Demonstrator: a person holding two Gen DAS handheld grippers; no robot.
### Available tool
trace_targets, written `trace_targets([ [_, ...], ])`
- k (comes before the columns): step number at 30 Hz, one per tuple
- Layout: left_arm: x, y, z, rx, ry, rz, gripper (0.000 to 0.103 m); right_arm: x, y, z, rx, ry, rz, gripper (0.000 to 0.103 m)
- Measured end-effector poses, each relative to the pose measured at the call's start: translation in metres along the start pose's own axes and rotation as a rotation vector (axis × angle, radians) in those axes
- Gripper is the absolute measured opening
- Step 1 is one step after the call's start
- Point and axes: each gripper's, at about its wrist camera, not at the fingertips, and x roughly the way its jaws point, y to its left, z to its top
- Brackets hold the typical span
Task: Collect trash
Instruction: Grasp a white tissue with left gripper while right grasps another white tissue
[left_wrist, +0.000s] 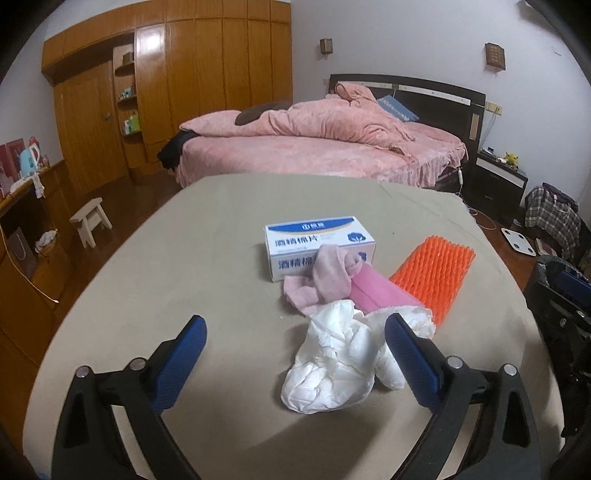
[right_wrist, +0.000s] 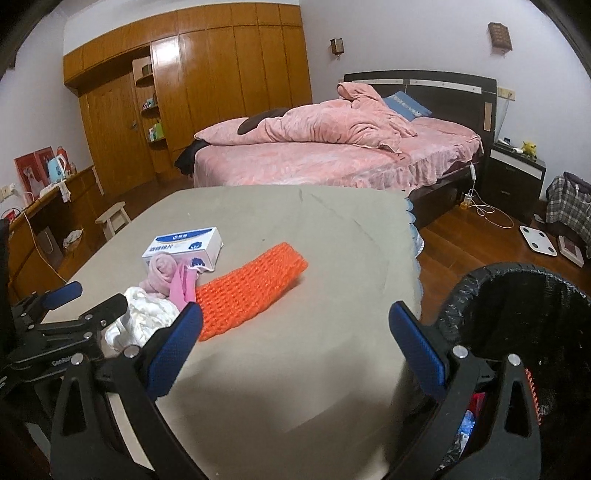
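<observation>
On the beige table (left_wrist: 207, 258) lies a pile of trash: crumpled white paper (left_wrist: 340, 362), a pink cloth and pink wrapper (left_wrist: 332, 280), an orange foam net (left_wrist: 432, 277) and a white and blue box (left_wrist: 314, 240). My left gripper (left_wrist: 295, 328) is open just in front of the white paper, its right finger touching it. My right gripper (right_wrist: 295, 314) is open and empty over the table (right_wrist: 314, 350), right of the pile. The orange net (right_wrist: 251, 288), box (right_wrist: 184, 243) and white paper (right_wrist: 144, 317) also show in the right wrist view, with the left gripper (right_wrist: 85, 295) beside them.
A black-lined trash bin (right_wrist: 517, 302) stands on the floor at the table's right edge, with some trash inside. A pink bed (left_wrist: 314, 147) is beyond the table, a wooden wardrobe (left_wrist: 184, 74) behind, a small stool (left_wrist: 90, 218) and a desk at left.
</observation>
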Motion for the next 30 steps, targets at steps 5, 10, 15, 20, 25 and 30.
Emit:
trace_targets([
  [5,0.01,0.0,0.0,-0.011,0.022,-0.052,0.083,0.006,0.001,-0.001,-0.014,0.008,0.002,0.098],
  [10,0.017,-0.003,0.0,-0.027,0.054,-0.146,0.05,0.008,0.004,-0.002,-0.022,0.016,0.005,0.098],
  [15,0.014,-0.004,0.0,-0.037,0.049,-0.189,0.031,0.009,0.008,-0.004,-0.037,0.023,0.003,0.098],
  [20,0.006,0.0,0.001,-0.054,0.031,-0.193,0.028,0.009,0.011,-0.004,-0.048,0.025,0.008,0.098],
  [25,-0.006,0.013,0.0,-0.061,0.013,-0.17,0.028,0.01,0.015,-0.003,-0.06,0.03,0.012,0.098],
  [30,-0.004,0.025,-0.005,-0.063,0.036,-0.138,0.037,0.014,0.02,-0.004,-0.067,0.038,0.02,0.098],
])
